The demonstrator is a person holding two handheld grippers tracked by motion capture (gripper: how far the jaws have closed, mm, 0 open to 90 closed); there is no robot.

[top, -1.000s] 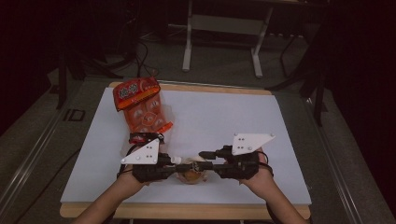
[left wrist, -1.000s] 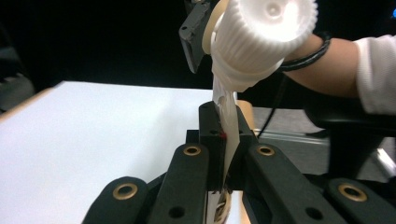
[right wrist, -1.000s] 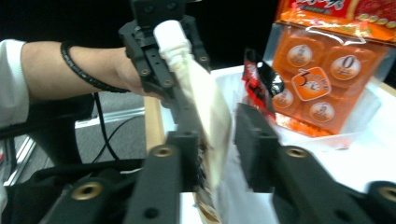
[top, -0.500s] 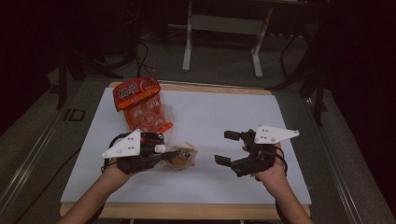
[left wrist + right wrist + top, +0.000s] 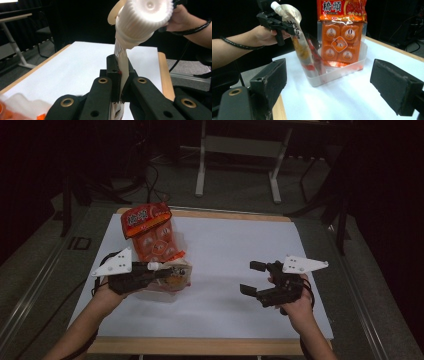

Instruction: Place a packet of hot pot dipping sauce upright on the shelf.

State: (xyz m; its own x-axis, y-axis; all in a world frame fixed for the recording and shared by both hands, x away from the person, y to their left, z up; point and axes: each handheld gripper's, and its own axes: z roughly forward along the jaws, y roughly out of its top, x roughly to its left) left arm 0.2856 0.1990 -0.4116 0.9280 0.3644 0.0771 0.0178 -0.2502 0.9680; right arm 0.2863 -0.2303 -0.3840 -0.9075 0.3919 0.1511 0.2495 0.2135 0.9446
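Observation:
My left gripper (image 5: 160, 270) is shut on the neck of a spout pouch (image 5: 174, 278), just below its white ribbed cap (image 5: 142, 20). In the left gripper view the jaws of this gripper (image 5: 120, 75) pinch the pale neck. In the right gripper view the pouch (image 5: 298, 37) hangs tilted, with its lower end inside a clear plastic tray (image 5: 342, 71). An orange snack pack (image 5: 342, 30) stands in that tray. My right gripper (image 5: 253, 277) is open over the white sheet at the right, nothing between its jaws, which have just opened.
A white sheet (image 5: 225, 250) covers the wooden table, whose edge (image 5: 200, 346) runs along the front. The orange pack (image 5: 150, 232) lies at the back left. Dark floor and a desk frame (image 5: 202, 165) lie beyond the table.
Both grippers held the pouch at the front middle. The right one has let go, opened and moved right. The left has carried the pouch left to the tray.

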